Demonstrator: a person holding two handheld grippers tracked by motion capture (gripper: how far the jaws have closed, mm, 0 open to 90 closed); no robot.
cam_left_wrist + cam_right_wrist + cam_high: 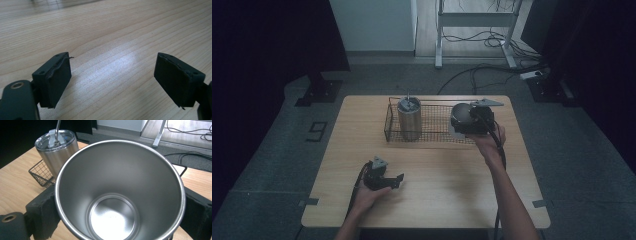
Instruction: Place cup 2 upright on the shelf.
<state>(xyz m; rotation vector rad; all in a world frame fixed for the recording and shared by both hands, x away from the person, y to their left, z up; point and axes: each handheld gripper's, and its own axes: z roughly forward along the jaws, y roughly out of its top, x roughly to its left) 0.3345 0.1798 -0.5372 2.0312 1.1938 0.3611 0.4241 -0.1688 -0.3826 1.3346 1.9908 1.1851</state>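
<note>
From the high view, a light wooden table (437,170) stands on a grey floor, and a wire basket (432,125) sits along its far edge. A lidded steel tumbler (409,119) with a straw stands upright in the left end of the basket. The right tongs (467,122) are held over the basket's right end, and they are clamped on an open steel cup (460,116) whose mouth tips toward the person. Whether the cup's base touches the basket floor I cannot tell from here. The person's right hand (489,142) grips the tool from the near side, with the cable trailing down along the forearm. The left tongs (397,181) lie low over the near-left part of the table, well apart from the basket, with the left hand (367,197) behind them.

In the left gripper view, the left tongs (112,80) are spread wide, two black pads with bare wood grain of the table (112,37) between them and nothing held.

In the right gripper view, the right tongs (120,212) press on either side of the cup (120,190), one black jaw against each flank near the rim. The cup's polished inside is empty down to its round bottom. Behind it, to the left, the lidded tumbler (56,150) stands in the corner of the wire basket (41,173), its straw rising from the lid. Beyond the table (15,180) lie dark floor, cables and a metal frame leg.
</note>
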